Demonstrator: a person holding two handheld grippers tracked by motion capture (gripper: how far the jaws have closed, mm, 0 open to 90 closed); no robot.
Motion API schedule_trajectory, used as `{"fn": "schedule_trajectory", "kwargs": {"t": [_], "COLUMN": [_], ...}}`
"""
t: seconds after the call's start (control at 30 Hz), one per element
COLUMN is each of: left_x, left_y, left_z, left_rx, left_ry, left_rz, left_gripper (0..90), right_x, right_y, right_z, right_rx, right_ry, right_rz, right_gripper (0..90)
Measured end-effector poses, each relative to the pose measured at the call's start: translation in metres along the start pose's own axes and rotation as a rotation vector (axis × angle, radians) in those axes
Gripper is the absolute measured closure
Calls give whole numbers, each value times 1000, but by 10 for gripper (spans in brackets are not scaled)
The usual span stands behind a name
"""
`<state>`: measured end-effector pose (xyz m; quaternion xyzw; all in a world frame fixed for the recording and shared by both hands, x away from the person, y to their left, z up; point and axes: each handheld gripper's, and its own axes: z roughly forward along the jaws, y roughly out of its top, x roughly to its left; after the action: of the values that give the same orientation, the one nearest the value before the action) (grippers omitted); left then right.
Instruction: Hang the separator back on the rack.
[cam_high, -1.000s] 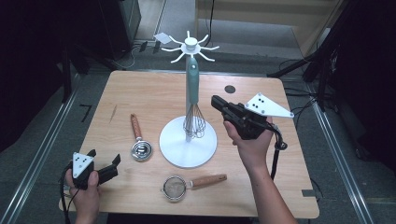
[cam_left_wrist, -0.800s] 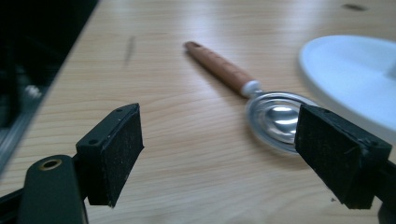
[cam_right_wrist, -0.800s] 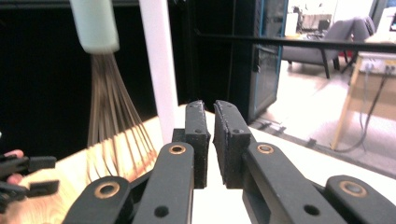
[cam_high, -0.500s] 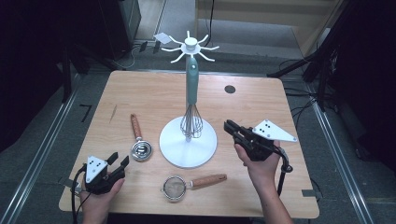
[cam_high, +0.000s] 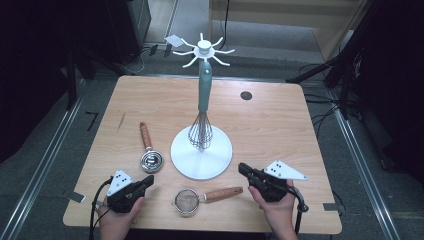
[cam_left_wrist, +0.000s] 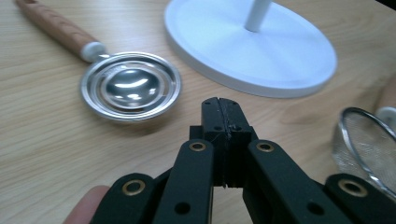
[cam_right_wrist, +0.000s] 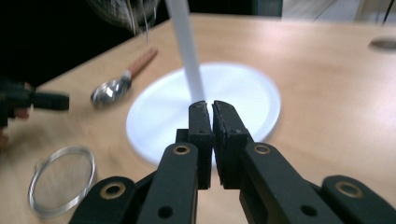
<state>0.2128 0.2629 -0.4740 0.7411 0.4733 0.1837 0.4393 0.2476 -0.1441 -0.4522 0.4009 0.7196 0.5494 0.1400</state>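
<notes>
Table (cam_high: 280, 120): light wood, and I see all four edges from the high view.

Stand (cam_high: 202, 152): white round base near the middle of the table, teal post, white hook arms at the top. In my left gripper view the post is cut off by the top edge.

Whisk (cam_high: 200, 132): hangs down along the post, wires just above the base. In my right gripper view it is a blur at the top edge.

Measuring spoon (cam_high: 150, 161): steel bowl, wooden handle, left of the base and apart from it. Handle end is cut off in my left gripper view.

Strainer (cam_high: 187, 201): near the front edge, wooden handle pointing right. Half its ring is cropped at the right of my left gripper view.

Left gripper (cam_high: 141, 184): front-left corner, jaws pressed together on nothing, aimed between spoon and base.

Right gripper (cam_high: 247, 171): front-right area, jaws all but together, a hairline gap, empty, aimed at the post.

Dark round spot (cam_high: 245, 95): towards the far-right corner; I cannot make out what it is.
</notes>
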Motion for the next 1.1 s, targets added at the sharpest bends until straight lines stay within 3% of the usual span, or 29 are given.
{"fn": "schedule_trajectory", "kwargs": {"t": [0.2, 0.33, 0.4, 0.57, 0.63, 0.77, 1.0, 1.1], "left_x": [-16, -26, -31, -43, -47, -54, -69, -80], "left_y": [0, -2, -3, -6, -6, -7, -3, -3], "left_z": [3, 5, 7, 11, 13, 17, 31, 39], "left_rx": [46, 72, 85, 114, 125, 141, 162, 174], "left_ry": [-59, -87, -96, -120, -132, -156, -195, -210], "left_rz": [42, 58, 61, 75, 85, 96, 109, 140], "left_gripper": [900, 900, 900, 900, 900, 900, 900, 900], "right_x": [8, 14, 21, 31, 33, 34, 26, 21], "right_y": [-34, -44, -49, -58, -60, -63, -61, -60], "right_z": [-2, -4, -3, 5, 10, 18, 20, 19], "right_rx": [92, 109, 144, 216, 246, 292, 307, 302], "right_ry": [4, 29, 32, 45, 37, 20, -35, -63], "right_rz": [41, 122, 146, 128, 104, 102, 120, 130], "right_gripper": [893, 900, 900, 900, 900, 900, 900, 900]}}
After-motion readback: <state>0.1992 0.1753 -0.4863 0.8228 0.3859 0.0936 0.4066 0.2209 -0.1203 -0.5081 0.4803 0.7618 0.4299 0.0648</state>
